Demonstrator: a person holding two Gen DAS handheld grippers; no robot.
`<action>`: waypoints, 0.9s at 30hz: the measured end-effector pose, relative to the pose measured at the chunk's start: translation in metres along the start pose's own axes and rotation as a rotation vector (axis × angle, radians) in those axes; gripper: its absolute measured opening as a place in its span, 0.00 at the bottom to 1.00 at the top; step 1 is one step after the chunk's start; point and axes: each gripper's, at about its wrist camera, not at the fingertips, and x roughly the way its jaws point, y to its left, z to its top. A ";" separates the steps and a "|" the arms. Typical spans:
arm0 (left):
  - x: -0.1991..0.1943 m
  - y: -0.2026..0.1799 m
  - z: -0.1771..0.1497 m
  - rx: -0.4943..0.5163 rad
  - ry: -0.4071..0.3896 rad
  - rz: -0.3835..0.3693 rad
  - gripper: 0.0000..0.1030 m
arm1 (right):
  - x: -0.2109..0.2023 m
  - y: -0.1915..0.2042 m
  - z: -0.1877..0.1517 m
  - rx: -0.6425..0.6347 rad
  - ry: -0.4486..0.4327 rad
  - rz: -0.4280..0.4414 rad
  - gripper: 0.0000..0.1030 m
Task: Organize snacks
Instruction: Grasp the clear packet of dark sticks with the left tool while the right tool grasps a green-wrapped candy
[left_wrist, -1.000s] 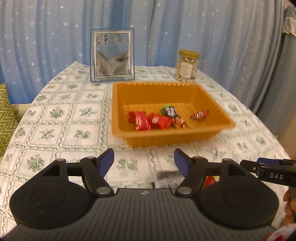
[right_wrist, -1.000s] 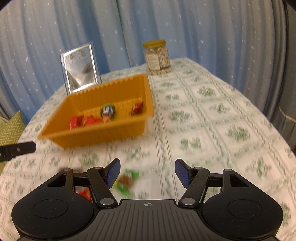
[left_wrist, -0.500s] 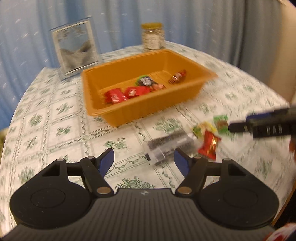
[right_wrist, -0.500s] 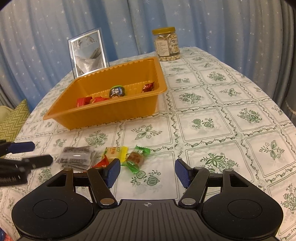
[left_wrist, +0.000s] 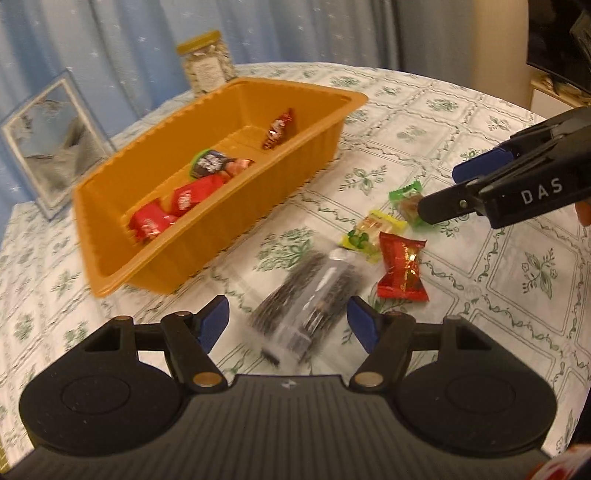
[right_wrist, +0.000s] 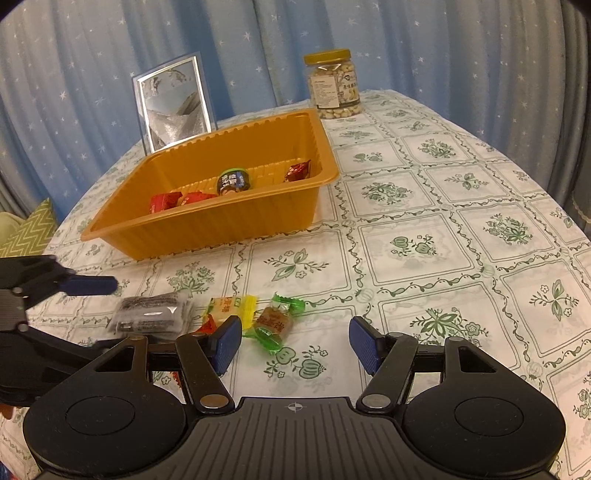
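Note:
An orange tray (left_wrist: 207, 184) holds several wrapped snacks. On the tablecloth in front of it lie a clear packet with dark contents (left_wrist: 310, 295), a red candy (left_wrist: 400, 267), a yellow candy (left_wrist: 369, 232) and a green-wrapped candy (left_wrist: 406, 201). My left gripper (left_wrist: 288, 321) is open and tilted, with the clear packet lying between and just beyond its fingertips, untouched by the pads. In the right wrist view one of its blue fingertips (right_wrist: 92, 286) hangs over that packet (right_wrist: 151, 314). My right gripper (right_wrist: 295, 345) is open and empty, just right of the green-wrapped candy (right_wrist: 275, 321).
A jar of nuts (right_wrist: 334, 86) and a silver picture frame (right_wrist: 175, 103) stand behind the tray (right_wrist: 221, 221), near the blue curtain. A green cushion (right_wrist: 29, 232) lies beyond the table's left edge. Patterned tablecloth stretches bare to the right.
The left gripper has rolled and dropped toward the table, so the clear packet now lies between its fingers. The right gripper has stayed over the loose candies. Both stay open.

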 end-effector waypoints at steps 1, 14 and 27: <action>0.002 0.001 0.002 -0.003 0.001 -0.012 0.66 | 0.000 0.000 0.000 0.003 0.000 0.000 0.63; -0.002 0.014 0.001 -0.272 0.059 -0.026 0.38 | 0.007 0.008 0.006 -0.004 -0.015 0.017 0.63; -0.013 0.018 -0.011 -0.414 0.062 0.082 0.38 | 0.024 0.033 0.001 -0.127 0.003 -0.038 0.44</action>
